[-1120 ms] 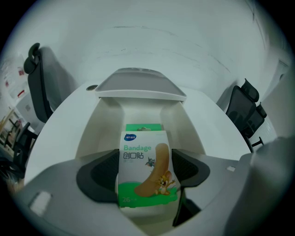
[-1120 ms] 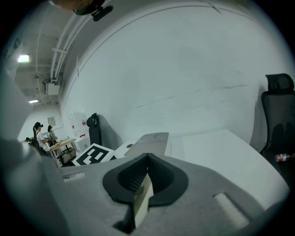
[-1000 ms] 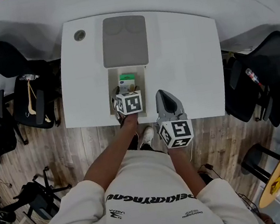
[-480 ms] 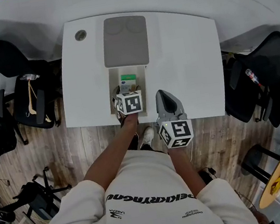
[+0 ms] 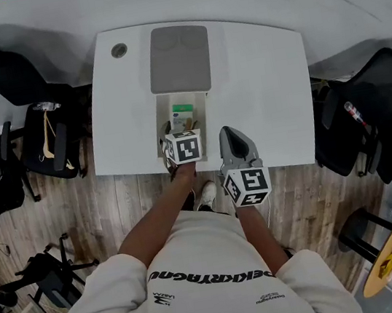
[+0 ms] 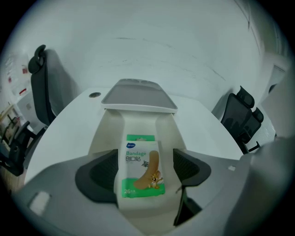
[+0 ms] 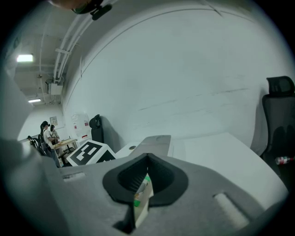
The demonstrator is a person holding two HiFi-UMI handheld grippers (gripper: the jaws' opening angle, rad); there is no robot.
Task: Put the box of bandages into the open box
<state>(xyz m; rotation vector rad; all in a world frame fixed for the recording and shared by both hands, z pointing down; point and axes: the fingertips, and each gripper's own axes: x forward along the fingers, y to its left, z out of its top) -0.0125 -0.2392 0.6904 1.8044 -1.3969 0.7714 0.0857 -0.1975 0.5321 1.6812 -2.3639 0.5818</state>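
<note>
The table (image 5: 266, 89) right of the box (image 5: 163, 124) is left bare, and a narrower bare strip is left on the box's other side. The far side is barred by the lid (image 5: 178, 59) behind it. The opening is overhung at its near end by the left gripper (image 6: 144, 167), with the right gripper (image 7: 146, 161) held just beside. Chairs (image 5: 42, 139) are set at both table ends.
</note>
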